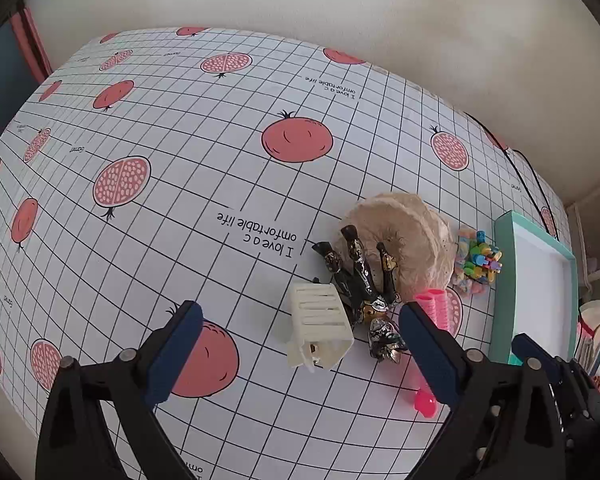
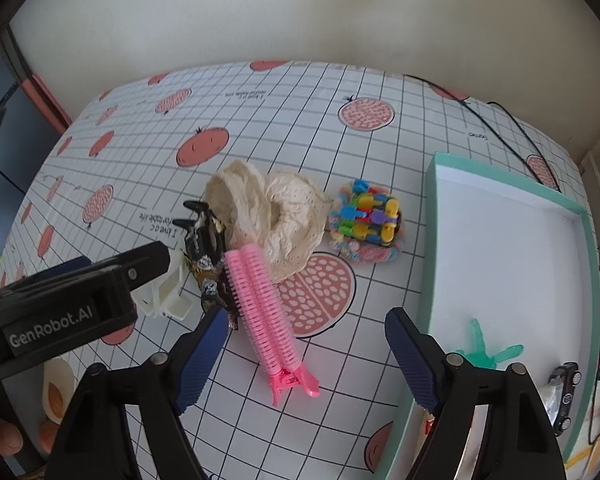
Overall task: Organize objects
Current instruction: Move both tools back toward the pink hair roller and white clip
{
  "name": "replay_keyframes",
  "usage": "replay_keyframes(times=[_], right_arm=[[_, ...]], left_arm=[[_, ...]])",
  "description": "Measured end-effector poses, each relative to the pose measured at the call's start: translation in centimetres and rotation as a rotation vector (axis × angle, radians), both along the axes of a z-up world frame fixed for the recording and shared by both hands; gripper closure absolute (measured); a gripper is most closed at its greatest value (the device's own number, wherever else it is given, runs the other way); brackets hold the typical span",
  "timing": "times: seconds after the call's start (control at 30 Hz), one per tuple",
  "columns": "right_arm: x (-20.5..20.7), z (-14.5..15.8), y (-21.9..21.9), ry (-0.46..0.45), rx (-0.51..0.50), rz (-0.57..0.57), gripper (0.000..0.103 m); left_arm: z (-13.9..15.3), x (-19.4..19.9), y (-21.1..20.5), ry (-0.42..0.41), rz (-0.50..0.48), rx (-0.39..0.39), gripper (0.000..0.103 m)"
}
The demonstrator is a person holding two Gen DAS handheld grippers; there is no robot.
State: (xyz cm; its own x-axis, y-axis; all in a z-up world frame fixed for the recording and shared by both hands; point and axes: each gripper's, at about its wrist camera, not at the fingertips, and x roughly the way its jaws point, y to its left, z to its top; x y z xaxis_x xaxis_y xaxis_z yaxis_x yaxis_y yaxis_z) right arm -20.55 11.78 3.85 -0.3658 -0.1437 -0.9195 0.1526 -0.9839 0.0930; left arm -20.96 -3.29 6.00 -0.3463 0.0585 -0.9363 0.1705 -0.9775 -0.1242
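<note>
A pile of hair accessories lies on the pomegranate-print tablecloth: a pink roller clip (image 2: 264, 304), a cream lace scrunchie (image 2: 276, 216), a black and gold claw clip (image 2: 204, 240), a white claw clip (image 1: 320, 330) and a bundle of small coloured clips (image 2: 366, 220). A teal tray (image 2: 432, 208) at the right holds a green claw clip (image 2: 486, 350). My right gripper (image 2: 304, 360) is open, just above the pink roller clip's handle. My left gripper (image 1: 300, 344) is open, just short of the white claw clip (image 2: 166, 296).
A black cable (image 2: 512, 120) runs along the table's far right edge behind the tray. A small dark object (image 2: 566, 392) lies in the tray's near right corner. The wall stands close behind the table.
</note>
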Motion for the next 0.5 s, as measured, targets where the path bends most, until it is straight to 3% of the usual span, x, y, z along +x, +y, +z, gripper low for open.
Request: replay_keyframes(times=[0.3,0.33,0.4,0.5], right_arm=[[-0.1,-2.1,-0.6,-0.047,0.012,0.009,0.026],[-0.1,-2.2,-0.7,-0.049,0.014,0.012,0.027],[-0.1,-2.6,-0.7,-0.060,0.008,0.018,0.029],[-0.2,-3.0,-0.8,-0.072,0.006,0.016,0.032]], left_arm=[[-1.9,-0.3,0.3,-0.038,-0.001,-0.006,0.010],[-2.2,-0.3,0.2,-0.043,0.004,-0.003,0.013],[-2.5,-0.3,0.1,-0.053,0.015,-0.007,0.029],[-2.8,-0.3,-0.2,-0.058,0.028,-0.007,0.030]])
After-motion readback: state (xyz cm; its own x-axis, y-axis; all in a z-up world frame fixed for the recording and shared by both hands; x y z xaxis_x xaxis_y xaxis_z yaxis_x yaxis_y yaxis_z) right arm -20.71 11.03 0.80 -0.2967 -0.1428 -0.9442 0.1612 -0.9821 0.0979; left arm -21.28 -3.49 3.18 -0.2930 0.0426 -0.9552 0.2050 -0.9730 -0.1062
